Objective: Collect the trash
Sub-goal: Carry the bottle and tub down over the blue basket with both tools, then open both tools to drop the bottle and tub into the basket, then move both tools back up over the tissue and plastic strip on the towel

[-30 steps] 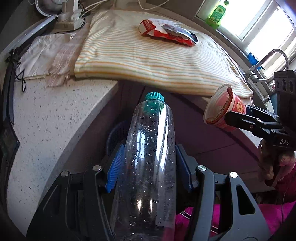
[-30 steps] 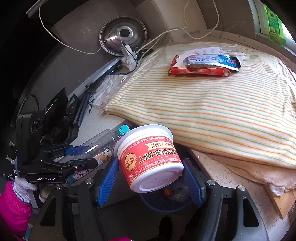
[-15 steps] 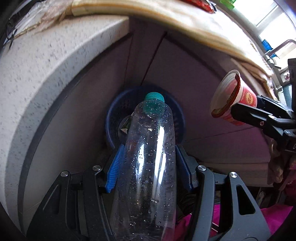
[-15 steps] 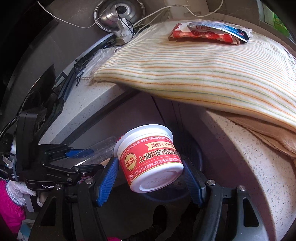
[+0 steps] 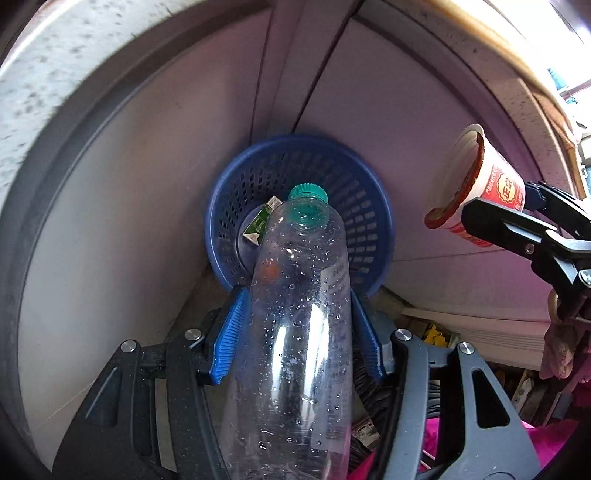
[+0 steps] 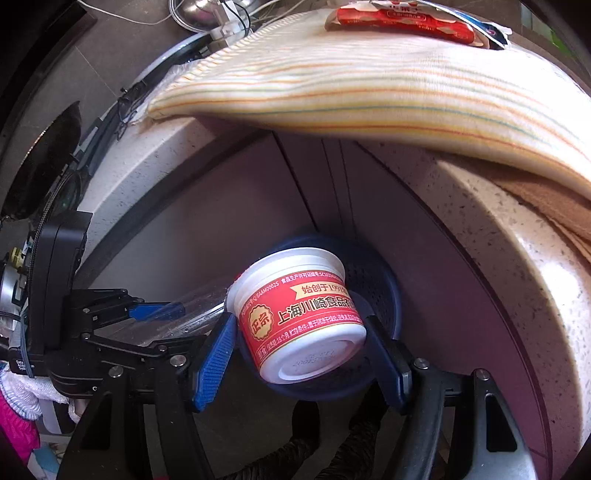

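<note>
My left gripper [image 5: 297,325] is shut on a clear plastic bottle [image 5: 299,314] with a green cap, held cap-first and pointing down over a blue perforated waste basket [image 5: 229,206] on the floor. A small green-and-white carton [image 5: 260,223] lies inside the basket. My right gripper [image 6: 301,350] is shut on a red-and-white cup [image 6: 299,314], bottom toward the camera, hovering just above the basket [image 6: 384,284]. In the left wrist view the cup [image 5: 476,192] and right gripper [image 5: 524,229] hang to the right of the basket. The bottle [image 6: 192,312] and left gripper [image 6: 155,312] show at the left in the right wrist view.
The basket stands in a corner of grey cabinet fronts [image 5: 140,184] under a speckled counter edge [image 6: 517,240]. A striped cloth [image 6: 369,85] overhangs the counter and carries red snack wrappers [image 6: 399,22]. Cables and a metal lid [image 6: 199,11] lie at the back left.
Both grippers have sunk below the counter edge with their loads and tipped steeper toward the floor. The blue basket has come fully into view and grown larger.
</note>
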The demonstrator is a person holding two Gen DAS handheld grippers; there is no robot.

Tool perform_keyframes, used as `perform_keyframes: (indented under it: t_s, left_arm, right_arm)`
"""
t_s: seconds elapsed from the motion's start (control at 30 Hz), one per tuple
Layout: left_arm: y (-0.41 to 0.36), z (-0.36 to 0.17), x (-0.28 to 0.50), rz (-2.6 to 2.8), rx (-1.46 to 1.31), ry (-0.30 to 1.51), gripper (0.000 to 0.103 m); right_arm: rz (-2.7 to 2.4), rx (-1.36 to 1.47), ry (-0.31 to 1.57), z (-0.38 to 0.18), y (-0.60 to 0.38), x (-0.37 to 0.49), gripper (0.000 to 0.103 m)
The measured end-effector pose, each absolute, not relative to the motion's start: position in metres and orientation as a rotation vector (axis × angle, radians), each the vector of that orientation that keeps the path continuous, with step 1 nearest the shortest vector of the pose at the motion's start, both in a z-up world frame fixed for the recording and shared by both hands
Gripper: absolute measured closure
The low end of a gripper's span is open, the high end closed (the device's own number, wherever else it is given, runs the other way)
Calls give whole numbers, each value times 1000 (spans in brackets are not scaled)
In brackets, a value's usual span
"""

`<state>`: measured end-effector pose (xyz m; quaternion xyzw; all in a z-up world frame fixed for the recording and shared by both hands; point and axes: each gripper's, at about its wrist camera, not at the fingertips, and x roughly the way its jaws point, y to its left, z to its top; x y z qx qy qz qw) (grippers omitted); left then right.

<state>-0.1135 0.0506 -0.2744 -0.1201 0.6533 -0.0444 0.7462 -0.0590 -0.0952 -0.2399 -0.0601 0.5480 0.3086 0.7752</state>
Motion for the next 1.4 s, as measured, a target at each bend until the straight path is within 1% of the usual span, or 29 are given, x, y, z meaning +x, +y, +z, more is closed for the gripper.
perform_keyframes:
  t_s: [0.23,0.5,0.6,0.7,0.97,1.17,1.4]
  left_arm:
    - [52,-284,-108,-81,-241,1446,46]
    - [51,-279,-103,-70,-223,1445,44]
    - [51,-274,-103,-66,-225,1439,40]
    - [51,-270,-102,-70,-222,1435,40]
    - [55,-262,-100,-75,-231,1425,40]
    - [62,-241,-102,-70,-245,1400,40]
    - [70,-199,-101,-64,-243,1320,40]
  right_arm:
    - [645,-136,1213,-251,-91,-51,31]
    - [638,-132,1224,-253,-91,-43,30]
    - [631,-129,1230,-252,-87,-39,29]
    - [630,-127,1233,-251,-91,-40,27]
    - [644,-123,1227,-242,-88,-39,27]
    - [662,-99,1208,-224,-95,-44,27]
    - [711,-68,1158,-184,-108,-52,27]
